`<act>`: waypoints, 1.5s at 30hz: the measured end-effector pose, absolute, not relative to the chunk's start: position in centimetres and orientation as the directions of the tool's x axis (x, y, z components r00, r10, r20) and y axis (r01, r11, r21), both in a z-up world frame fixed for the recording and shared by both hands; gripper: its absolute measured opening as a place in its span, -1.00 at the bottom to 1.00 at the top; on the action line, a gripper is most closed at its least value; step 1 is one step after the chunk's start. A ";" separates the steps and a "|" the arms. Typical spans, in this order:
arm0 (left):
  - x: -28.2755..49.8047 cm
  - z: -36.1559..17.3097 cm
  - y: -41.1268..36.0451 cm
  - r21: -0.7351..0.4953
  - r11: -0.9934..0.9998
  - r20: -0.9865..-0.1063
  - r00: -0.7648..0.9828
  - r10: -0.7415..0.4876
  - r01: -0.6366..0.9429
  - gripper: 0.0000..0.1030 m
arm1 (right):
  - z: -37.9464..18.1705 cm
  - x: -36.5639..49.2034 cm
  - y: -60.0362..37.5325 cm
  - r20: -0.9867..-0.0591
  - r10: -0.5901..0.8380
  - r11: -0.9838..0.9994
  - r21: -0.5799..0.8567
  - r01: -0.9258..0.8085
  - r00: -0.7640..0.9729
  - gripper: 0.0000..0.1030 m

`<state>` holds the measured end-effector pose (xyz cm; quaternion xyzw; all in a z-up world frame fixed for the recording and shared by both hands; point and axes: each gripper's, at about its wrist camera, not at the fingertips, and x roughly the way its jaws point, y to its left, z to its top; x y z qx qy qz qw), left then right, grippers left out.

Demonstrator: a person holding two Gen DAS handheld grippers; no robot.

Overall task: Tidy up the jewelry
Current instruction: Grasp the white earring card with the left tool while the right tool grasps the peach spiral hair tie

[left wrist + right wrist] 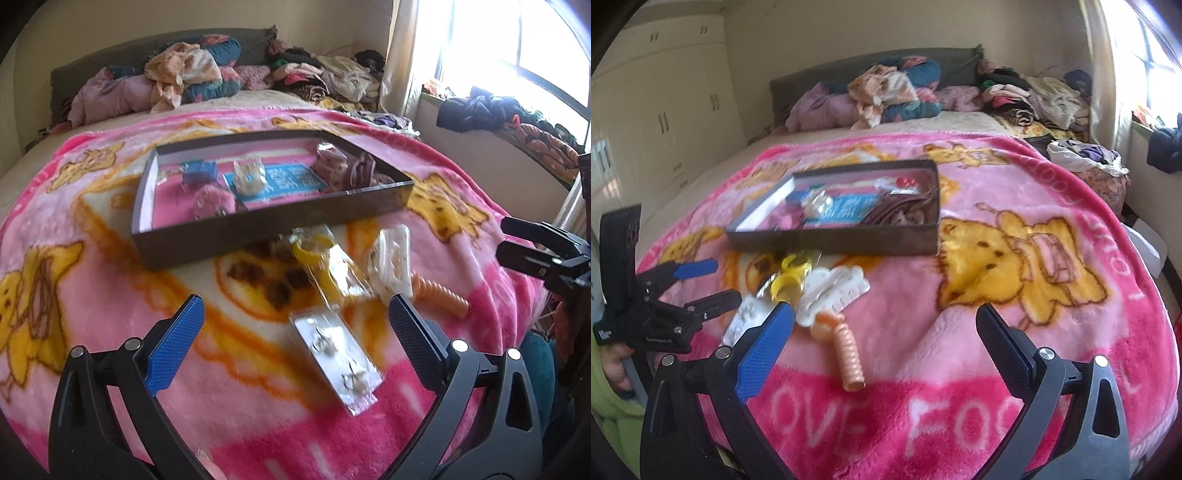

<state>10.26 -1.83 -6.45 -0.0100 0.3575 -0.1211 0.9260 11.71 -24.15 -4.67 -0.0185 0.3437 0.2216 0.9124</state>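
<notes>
A dark shallow box (258, 225) (834, 242) lies on the pink blanket and holds several jewelry items, among them a blue card (280, 181). In front of it lie a clear packet of earrings (338, 356) (748, 315), a yellow ring item in plastic (325, 266) (792, 280), a white hair clip (391, 260) (834, 291) and an orange spiral hair tie (441, 295) (847, 354). My left gripper (295, 325) (709, 282) is open just above the earring packet, empty. My right gripper (884, 330) (511, 238) is open and empty above the blanket, right of the hair tie.
The pink blanket (1015, 177) covers the bed. Piles of clothes (192, 74) (1034, 96) lie at the headboard. A windowsill with clothes (498, 110) is to the right. White cupboards (665, 103) stand to the left.
</notes>
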 end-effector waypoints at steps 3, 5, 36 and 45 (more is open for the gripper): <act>10.1 -6.9 -2.2 -0.103 0.968 -0.670 0.702 -0.239 0.231 0.77 | -5.4 11.6 -23.5 -0.654 0.394 0.893 0.107 -0.436 0.646 0.87; 10.1 -7.2 -2.5 -0.098 0.966 -0.675 0.697 -0.242 0.240 0.77 | -5.7 11.7 -23.2 -0.663 0.389 0.891 0.093 -0.445 0.640 0.87; 10.0 -9.7 -4.9 -0.084 0.945 -0.745 0.609 -0.271 0.317 -0.32 | -10.2 13.5 -21.0 -0.779 0.401 0.830 0.085 -0.551 0.483 -0.67; 10.0 -9.2 -4.7 -0.110 0.936 -0.737 0.604 -0.302 0.333 -0.50 | -9.0 13.0 -22.8 -0.738 0.432 0.852 0.146 -0.502 0.519 -0.67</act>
